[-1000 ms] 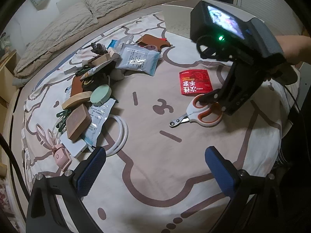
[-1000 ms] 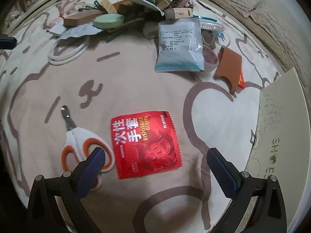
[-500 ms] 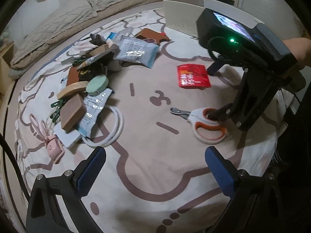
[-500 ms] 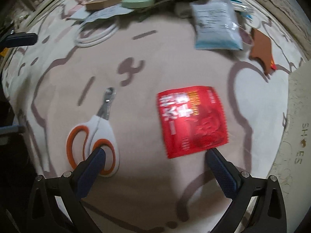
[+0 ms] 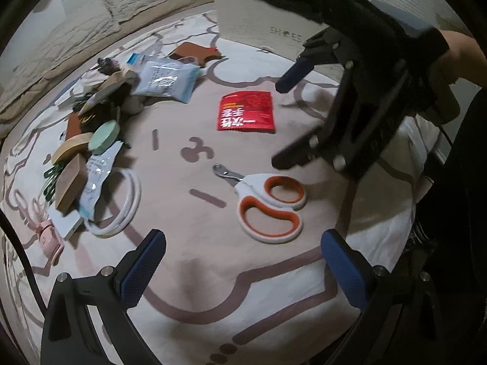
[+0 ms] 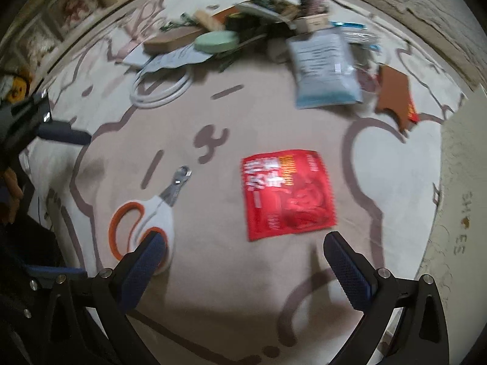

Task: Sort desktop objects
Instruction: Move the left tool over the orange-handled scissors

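Since the earlier frame the right gripper (image 5: 278,124) has lifted off the orange-handled clippers (image 5: 268,203), which now lie bare on the blanket (image 5: 213,273). From the left wrist view, the left gripper (image 5: 243,261) hangs with its two blue, cross-hatched pads wide apart and nothing between them. One glossy red square sachet (image 5: 246,111) lies flat beyond the clippers. At far left sits a jumbled pile (image 5: 91,140): one round mint-green tin (image 5: 103,136), one crinkled pale-blue pouch (image 5: 166,81), one white looped cable (image 5: 121,206), wooden blocks. One white shoebox (image 5: 258,27) stands at the far right; quilted bedding lies behind.

Seen from the right wrist, the right gripper's fingers (image 6: 347,267) also stand apart, empty, hovering near the sachet (image 6: 287,193), whose print is blurred, perhaps by motion. The clippers (image 6: 146,222) lie left of it, steel tip pointing far. Soft and fleecy, the blanket (image 6: 243,304) shows brown cartoon outlines. The pouch (image 6: 324,71) lies far right.
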{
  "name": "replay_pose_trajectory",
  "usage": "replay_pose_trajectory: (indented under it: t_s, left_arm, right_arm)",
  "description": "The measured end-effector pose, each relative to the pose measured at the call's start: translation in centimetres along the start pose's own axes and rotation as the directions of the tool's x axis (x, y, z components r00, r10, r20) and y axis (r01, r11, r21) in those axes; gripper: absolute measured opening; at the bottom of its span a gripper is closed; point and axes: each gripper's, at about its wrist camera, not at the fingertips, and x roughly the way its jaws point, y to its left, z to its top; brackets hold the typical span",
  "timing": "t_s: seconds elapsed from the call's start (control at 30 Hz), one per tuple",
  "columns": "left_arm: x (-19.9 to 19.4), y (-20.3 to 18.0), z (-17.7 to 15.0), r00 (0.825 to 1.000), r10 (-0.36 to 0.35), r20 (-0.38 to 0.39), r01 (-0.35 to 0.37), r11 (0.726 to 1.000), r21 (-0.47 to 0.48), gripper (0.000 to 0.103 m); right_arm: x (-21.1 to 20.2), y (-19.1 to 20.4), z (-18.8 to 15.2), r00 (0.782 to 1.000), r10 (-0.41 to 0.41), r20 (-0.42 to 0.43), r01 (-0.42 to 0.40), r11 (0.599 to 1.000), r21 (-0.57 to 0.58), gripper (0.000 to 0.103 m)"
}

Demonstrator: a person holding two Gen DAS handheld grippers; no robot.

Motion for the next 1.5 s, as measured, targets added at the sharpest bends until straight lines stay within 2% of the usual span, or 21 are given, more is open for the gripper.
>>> replay_pose_trajectory:
  t_s: [0.23,0.7,1.03,1.17,1.5]
  left_arm:
    - [1.5,-1.1,-0.2,1.000,-0.006,-0.019,0.007,0.999,0.042,0.102]
    - [4.4,-0.8,-0.4,1.000,-0.015,-0.024,0.015,0.999,0.031,0.103]
    - [4.7,-0.3,-1.2,0.998,-0.058,0.005,0.058,0.998,0.021,0.103]
    - [4.9,-0.1,-1.2,0.997,-0.078,0.002,0.078,0.997,-0.003,0.103]
    - [4.6,-0.3,-0.9,0.997,-0.069,-0.020,0.070,0.997,0.014,0.103]
  right_arm:
    - [0.2,-3.1,-1.1,0.999,0.023,0.037,-0.025,0.998,0.051,0.103]
    - [1.0,-2.2,-2.9,0.995,0.013,0.103,-0.010,1.000,-0.024,0.103]
    - [1.1,-2.6,-4.5,0.984,-0.004,0.179,0.010,0.999,-0.034,0.103]
    - [1.6,-2.4,-4.2,0.985,-0.018,0.172,0.024,0.999,-0.032,0.103]
    - [1.9,-2.7,-4.5,0.977,-0.004,0.215,0.013,0.999,-0.043,0.103]
